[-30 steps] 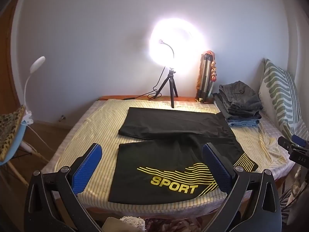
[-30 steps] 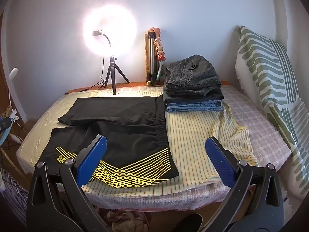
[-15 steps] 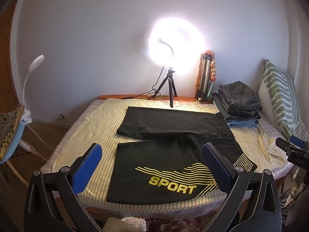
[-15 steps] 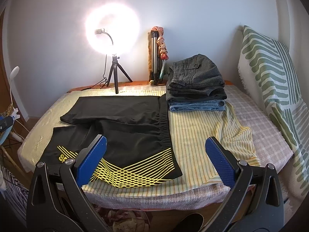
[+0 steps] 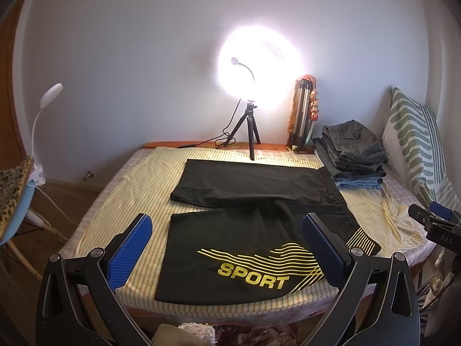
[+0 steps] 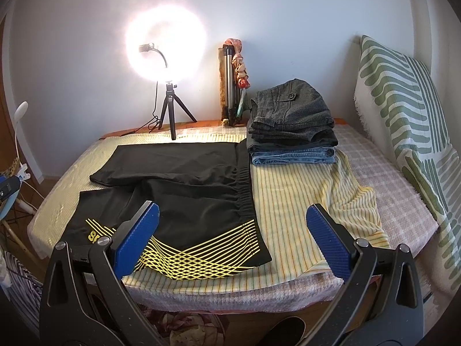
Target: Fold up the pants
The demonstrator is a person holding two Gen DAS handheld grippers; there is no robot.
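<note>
Black pants (image 5: 247, 225) with a yellow "SPORT" print lie spread flat on the bed, legs to the left, waistband to the right; they also show in the right wrist view (image 6: 184, 190). My left gripper (image 5: 226, 232) is open and empty, held above the bed's near edge before the printed leg. My right gripper (image 6: 232, 222) is open and empty, held above the near edge by the waistband corner. The right gripper also shows at the right edge of the left wrist view (image 5: 438, 225).
A stack of folded pants (image 6: 291, 127) sits at the back right of the bed (image 6: 302, 178). A ring light on a tripod (image 6: 170, 106) and a folded tripod (image 6: 230, 83) stand by the wall. A striped pillow (image 6: 409, 109) leans at the right. A chair with a clip lamp (image 5: 17, 190) stands left.
Both grippers have drifted slightly; the views shifted a little, with the pants sitting a bit further right in the right wrist view. The pants have not moved. Both grippers stay open.
</note>
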